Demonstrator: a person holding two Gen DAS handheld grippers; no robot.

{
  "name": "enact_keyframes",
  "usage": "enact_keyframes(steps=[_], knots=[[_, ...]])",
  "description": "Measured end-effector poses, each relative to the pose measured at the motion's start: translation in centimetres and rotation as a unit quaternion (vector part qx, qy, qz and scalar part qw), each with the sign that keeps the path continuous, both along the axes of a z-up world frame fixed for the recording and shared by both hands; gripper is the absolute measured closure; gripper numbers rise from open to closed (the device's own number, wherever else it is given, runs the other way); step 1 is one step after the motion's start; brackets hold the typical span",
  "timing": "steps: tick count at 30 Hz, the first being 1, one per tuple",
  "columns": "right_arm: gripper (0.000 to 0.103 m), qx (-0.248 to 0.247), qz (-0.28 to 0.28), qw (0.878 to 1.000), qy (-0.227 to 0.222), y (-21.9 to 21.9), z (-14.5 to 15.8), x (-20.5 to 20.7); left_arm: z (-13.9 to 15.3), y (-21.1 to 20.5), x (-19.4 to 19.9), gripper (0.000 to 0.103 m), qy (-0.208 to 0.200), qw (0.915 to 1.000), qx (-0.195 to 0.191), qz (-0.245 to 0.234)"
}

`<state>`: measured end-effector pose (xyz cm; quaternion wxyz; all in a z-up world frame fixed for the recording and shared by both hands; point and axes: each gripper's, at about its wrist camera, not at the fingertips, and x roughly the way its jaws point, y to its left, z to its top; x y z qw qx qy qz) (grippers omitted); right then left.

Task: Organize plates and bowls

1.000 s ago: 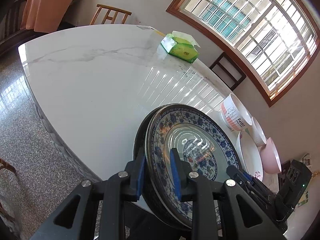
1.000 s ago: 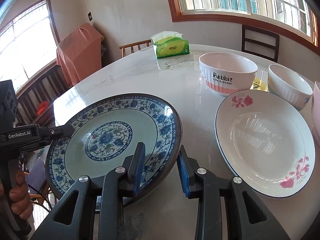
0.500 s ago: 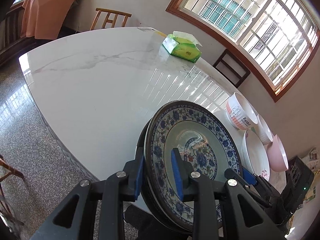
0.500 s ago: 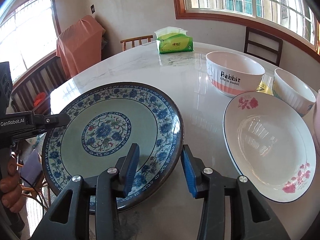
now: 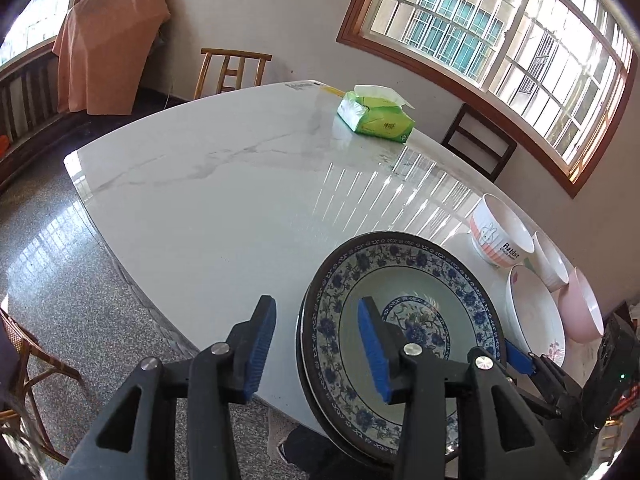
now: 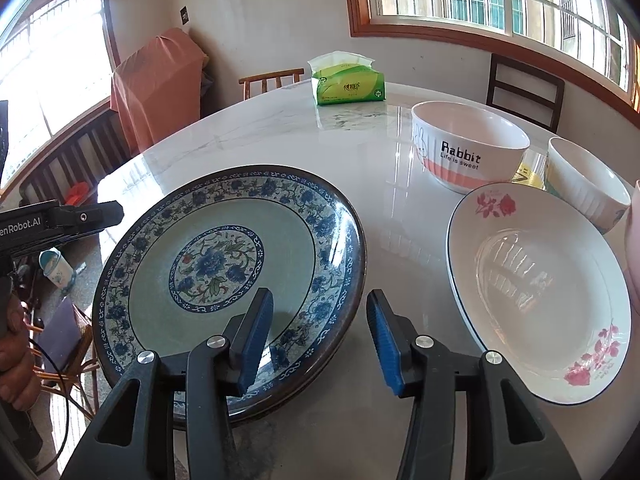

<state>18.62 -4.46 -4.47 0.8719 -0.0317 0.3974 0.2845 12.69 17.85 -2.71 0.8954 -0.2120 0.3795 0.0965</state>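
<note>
A blue floral plate (image 5: 404, 320) (image 6: 216, 256) lies flat near the table's front edge, seemingly on a second dark-rimmed plate. My left gripper (image 5: 316, 346) straddles its left rim; the jaws are opening and the pads stand clear of the rim. My right gripper (image 6: 320, 340) straddles the opposite rim, jaws also opening, pads off it. To the right lie a white rose plate (image 6: 540, 292) (image 5: 532, 320), a "Rabbit" bowl (image 6: 468, 148) (image 5: 500, 236), a small white bowl (image 6: 584, 184) (image 5: 552, 260) and a pink bowl (image 5: 580, 308).
The white marble table (image 5: 224, 208) (image 6: 384, 184) carries a green tissue pack (image 5: 376, 120) (image 6: 348, 84) at its far side. Wooden chairs (image 5: 232, 68) stand behind it and a dark chair (image 6: 524, 88) under the window. A person's hand (image 6: 16, 356) holds the left gripper's handle.
Both grippers have opened off the blue plate's rim. The plate has settled from a tilted hold to lying flat on the table.
</note>
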Motion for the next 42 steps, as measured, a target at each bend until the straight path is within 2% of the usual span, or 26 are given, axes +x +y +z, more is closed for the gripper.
enact_keyframes(steps=[3, 5, 7, 10, 12, 14, 20, 23, 25, 29, 35, 42], knots=[[0.057, 0.025, -0.008, 1.000, -0.015, -0.9, 0.4, -0.3, 0.2, -1.2, -0.6, 0.057, -0.008, 0.9993, -0.029, -0.024], [0.057, 0.049, -0.016, 0.998, -0.032, -1.9, 0.9, -0.8, 0.7, -2.7, -1.1, 0.052, -0.013, 0.9985, -0.032, -0.041], [0.057, 0.072, -0.031, 0.996, -0.047, -3.1, 1.5, -1.5, 1.4, -4.5, -1.5, 0.043, -0.018, 0.9973, -0.021, -0.067], [0.057, 0.097, -0.064, 0.992, -0.056, -6.0, 2.1, -2.7, 2.4, -7.6, -1.6, 0.042, -0.029, 0.9932, 0.005, -0.113], [0.057, 0.110, -0.091, 0.988, -0.050, -8.6, 2.2, -3.2, 2.9, -9.9, -1.4, 0.042, -0.028, 0.9882, 0.023, -0.149], [0.057, 0.115, -0.124, 0.985, -0.034, -11.6, 1.9, -3.1, 3.0, -11.9, -0.8, 0.042, -0.025, 0.9828, 0.025, -0.181], [0.055, 0.098, -0.204, 0.974, -0.010, -18.2, 1.3, -0.9, 2.3, -15.8, 3.7, 0.042, 0.008, 0.9674, -0.041, -0.250], [0.055, 0.110, -0.213, 0.971, -0.004, -19.7, 0.9, 0.3, 2.0, -16.9, 6.2, 0.042, 0.015, 0.9642, -0.069, -0.256], [0.055, 0.108, -0.217, 0.970, 0.004, -20.1, 0.5, 1.3, 1.8, -17.6, 7.9, 0.042, 0.025, 0.9653, -0.059, -0.253], [0.056, 0.119, -0.212, 0.970, 0.030, -20.2, -0.1, 3.3, 1.3, -18.3, 11.0, 0.042, 0.042, 0.9653, -0.064, -0.250], [0.058, 0.108, -0.220, 0.968, 0.050, -20.0, -0.9, 5.3, -0.1, -18.7, 15.3, 0.042, 0.071, 0.9662, -0.072, -0.237], [0.065, 0.080, -0.221, 0.970, 0.064, -19.3, -0.8, 7.0, -1.8, -19.9, 17.7, 0.042, 0.104, 0.9636, -0.070, -0.236]])
